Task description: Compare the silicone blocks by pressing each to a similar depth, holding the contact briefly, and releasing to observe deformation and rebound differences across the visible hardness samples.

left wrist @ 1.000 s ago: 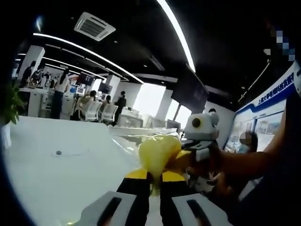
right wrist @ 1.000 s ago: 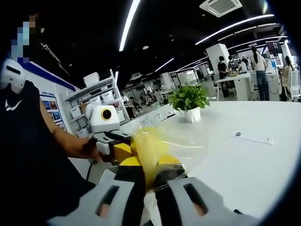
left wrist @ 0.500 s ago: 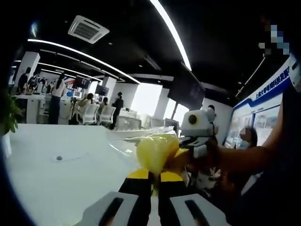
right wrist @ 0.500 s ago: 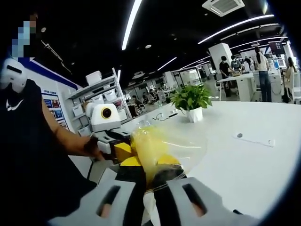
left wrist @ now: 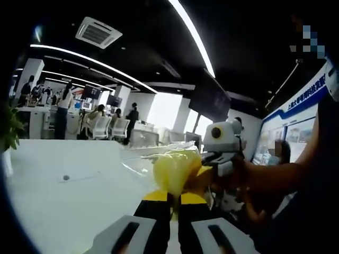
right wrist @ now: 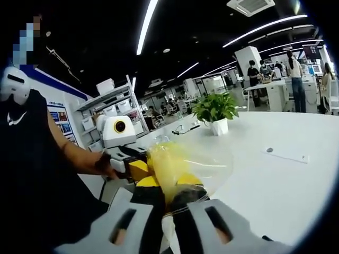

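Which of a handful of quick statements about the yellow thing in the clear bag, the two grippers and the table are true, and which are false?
1. Both grippers pinch the yellow object in its clear bag. True.
2. The object rests flat on the white table. False: it is held up above it.
3. A potted plant stands on the table. True.
4. The left gripper is wide open. False: it is shut on the object.
5. The right gripper holds a red block. False: yellow object.

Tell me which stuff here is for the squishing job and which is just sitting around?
For the job:
- yellow block in a clear plastic bag
- left gripper, pinching the bag
- right gripper, pinching the bag

Just sitting around:
- potted plant
- white table
- shelves of boxes
- small round thing on the table
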`<state>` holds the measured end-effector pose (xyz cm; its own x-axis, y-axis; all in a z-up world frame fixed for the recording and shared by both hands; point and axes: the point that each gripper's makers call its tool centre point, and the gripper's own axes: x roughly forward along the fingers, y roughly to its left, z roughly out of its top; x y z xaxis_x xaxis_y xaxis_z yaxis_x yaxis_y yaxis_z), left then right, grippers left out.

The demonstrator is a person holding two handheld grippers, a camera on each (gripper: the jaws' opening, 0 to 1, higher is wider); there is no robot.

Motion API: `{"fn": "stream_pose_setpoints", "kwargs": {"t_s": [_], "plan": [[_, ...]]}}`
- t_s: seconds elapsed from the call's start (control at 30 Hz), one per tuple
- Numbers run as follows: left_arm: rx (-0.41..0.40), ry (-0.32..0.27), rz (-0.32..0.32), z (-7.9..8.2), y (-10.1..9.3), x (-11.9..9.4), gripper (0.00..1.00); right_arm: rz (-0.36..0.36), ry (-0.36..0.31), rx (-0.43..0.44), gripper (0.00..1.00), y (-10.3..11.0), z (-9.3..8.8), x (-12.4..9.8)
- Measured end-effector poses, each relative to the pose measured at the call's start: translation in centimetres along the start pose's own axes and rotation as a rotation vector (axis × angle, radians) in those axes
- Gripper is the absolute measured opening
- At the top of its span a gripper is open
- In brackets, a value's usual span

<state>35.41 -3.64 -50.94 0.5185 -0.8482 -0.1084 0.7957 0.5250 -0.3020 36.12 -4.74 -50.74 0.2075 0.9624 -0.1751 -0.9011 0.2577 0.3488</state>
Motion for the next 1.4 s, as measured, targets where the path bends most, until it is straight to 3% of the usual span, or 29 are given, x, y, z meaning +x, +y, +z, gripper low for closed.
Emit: {"fn": "stream_pose_setpoints", "kwargs": {"t_s": [0.93,1.03,1.4], "plan": [[0.018,0.011,0.016,-0.27,0.19,0.37,0.01,-0.005,-0.006,-0.006,0.00,-0.47,-0.23,-0.17],[0.014,-0.001,0.019,-0.12,0.15,0.28,0.00,-0.004,-0.009,0.023,0.02,-0.40,-0.05,-0.13],[-0.003,-0.012,0.030,0.32,0.12,0.07,0.00,-0.007,-0.019,-0.026,0.09,-0.32,0.31,-0.09]]}}
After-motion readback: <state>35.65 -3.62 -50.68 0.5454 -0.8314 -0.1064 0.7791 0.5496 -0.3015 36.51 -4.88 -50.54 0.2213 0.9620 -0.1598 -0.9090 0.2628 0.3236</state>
